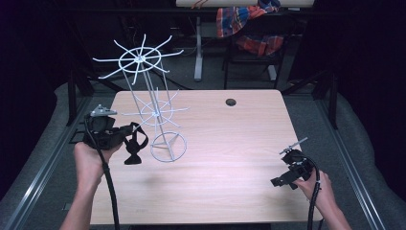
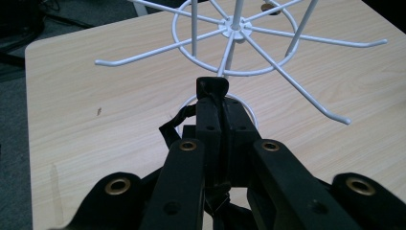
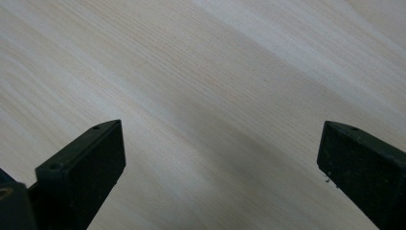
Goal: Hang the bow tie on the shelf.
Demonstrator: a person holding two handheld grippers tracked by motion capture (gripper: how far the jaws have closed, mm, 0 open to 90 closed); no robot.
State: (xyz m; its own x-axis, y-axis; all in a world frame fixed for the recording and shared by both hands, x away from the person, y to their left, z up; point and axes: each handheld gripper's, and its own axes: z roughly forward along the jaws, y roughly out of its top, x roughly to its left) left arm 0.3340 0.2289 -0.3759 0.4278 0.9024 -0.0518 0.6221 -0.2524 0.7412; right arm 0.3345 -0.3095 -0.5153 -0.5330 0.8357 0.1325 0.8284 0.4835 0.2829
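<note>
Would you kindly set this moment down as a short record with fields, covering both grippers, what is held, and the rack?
left gripper: shut on a black strap, beside the rack's lower tier
black strap: pinched between the jaws, its loop hanging below them
right gripper: open, nothing between the jaws, above bare table
wire rack: white, upright, two tiers of radiating hooks, ring base on the table, nothing hanging on it
table: light wood, a dark round hole near the far edge
</note>
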